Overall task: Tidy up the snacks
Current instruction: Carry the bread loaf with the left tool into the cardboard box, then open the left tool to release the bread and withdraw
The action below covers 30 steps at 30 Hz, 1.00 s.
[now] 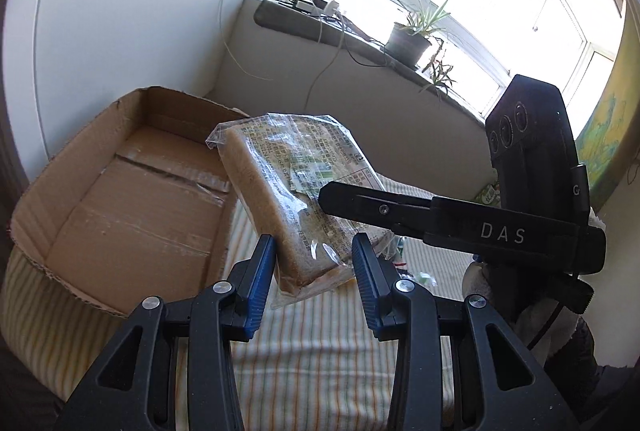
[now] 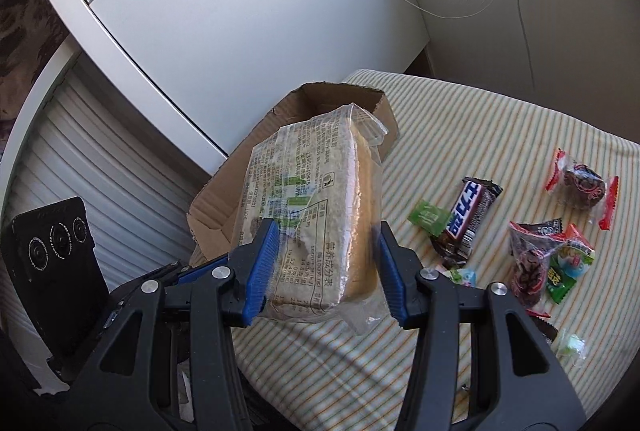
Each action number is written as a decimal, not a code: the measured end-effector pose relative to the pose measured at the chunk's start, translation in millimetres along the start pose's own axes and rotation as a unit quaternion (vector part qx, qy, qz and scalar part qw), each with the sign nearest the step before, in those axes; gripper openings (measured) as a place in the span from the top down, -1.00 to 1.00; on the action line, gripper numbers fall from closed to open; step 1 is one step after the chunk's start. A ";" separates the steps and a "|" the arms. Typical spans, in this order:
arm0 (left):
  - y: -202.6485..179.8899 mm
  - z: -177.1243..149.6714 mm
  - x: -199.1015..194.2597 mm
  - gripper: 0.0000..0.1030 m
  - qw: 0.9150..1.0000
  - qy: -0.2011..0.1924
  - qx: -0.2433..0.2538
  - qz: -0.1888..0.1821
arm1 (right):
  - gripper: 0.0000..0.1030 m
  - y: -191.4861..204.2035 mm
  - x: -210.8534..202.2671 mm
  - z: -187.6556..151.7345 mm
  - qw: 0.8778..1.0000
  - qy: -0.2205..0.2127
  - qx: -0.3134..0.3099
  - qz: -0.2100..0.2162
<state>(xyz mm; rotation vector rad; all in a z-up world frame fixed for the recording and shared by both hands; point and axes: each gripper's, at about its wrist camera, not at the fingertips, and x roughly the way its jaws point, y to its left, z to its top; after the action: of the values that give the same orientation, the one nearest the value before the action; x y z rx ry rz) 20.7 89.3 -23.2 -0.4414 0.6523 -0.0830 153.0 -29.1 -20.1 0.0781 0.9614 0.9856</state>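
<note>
we hold the bread pack (image 2: pixel 316 227) up in our right claw (image 2: pixel 326 263), its blue pads pressed on both sides of the wrapper, above the striped bed (image 2: pixel 480 135) beside the open cardboard box (image 1: pixel 132 191). our left claw (image 1: pixel 314 271) stands wide around the pack's lower end, whether touching we cannot tell. candies (image 2: pixel 548 255) and a chocolate bar (image 2: pixel 466 219) lie right

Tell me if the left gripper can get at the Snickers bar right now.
Probably not directly. The left gripper has its jaws around the wrapped bread, and the right gripper lies across its front. The Snickers bar sits beyond, on the striped cloth.
</note>
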 end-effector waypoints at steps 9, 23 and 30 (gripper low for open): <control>43.2 1.8 -9.9 0.28 0.998 -0.016 -0.035 0.048 | 0.01 37.6 58.4 17.4 0.999 0.026 -0.029 0.029; 83.9 0.0 -11.5 0.29 0.994 -0.019 -0.061 0.083 | 0.01 59.2 113.1 25.3 0.996 0.063 -0.056 0.035; 82.4 0.9 -16.3 0.29 0.994 -0.025 -0.050 0.098 | 0.00 65.1 108.0 25.1 0.996 0.049 -0.077 0.002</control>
<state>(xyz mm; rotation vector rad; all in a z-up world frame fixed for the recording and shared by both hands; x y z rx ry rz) 3.2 167.5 -48.1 -0.4729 0.6488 0.1480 148.3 96.9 -45.4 -0.0984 0.9724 1.0715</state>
